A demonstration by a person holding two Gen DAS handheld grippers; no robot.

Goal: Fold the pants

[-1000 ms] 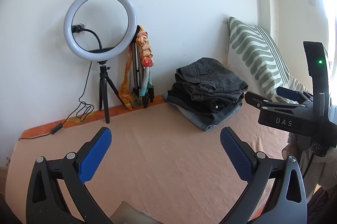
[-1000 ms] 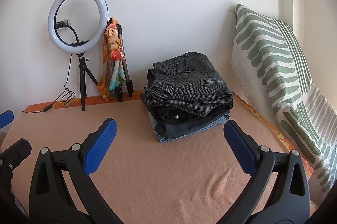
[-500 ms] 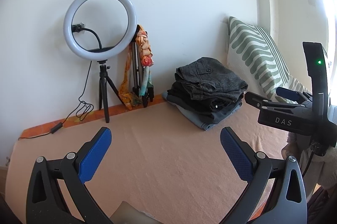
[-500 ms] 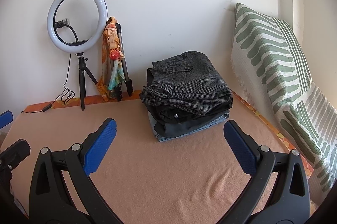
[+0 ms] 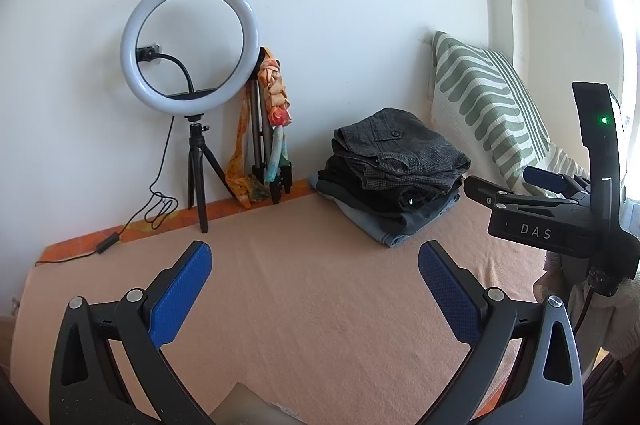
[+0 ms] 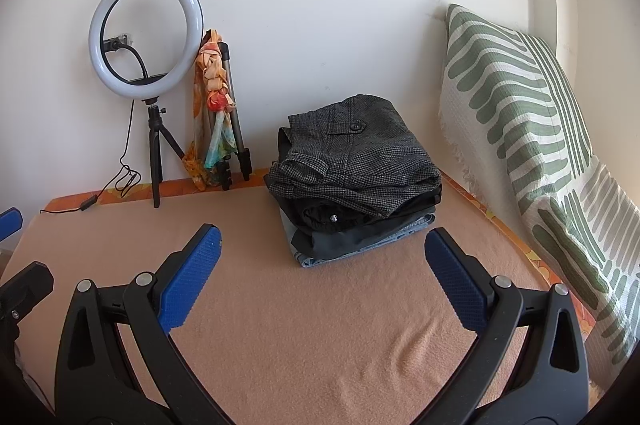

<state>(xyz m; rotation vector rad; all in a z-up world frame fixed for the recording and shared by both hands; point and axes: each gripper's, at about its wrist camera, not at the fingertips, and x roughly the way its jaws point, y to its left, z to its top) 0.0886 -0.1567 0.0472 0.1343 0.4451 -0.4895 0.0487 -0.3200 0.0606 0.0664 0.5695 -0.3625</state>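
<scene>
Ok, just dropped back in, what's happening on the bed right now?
Nothing is being handled at the moment. The left gripper and right gripper are both open and empty, held above the peach blanket. A stack of folded pants sits at the far side near the wall, grey pair on top, next to the striped pillow. A ring light stands at the back left. No unfolded pants are in view.
</scene>
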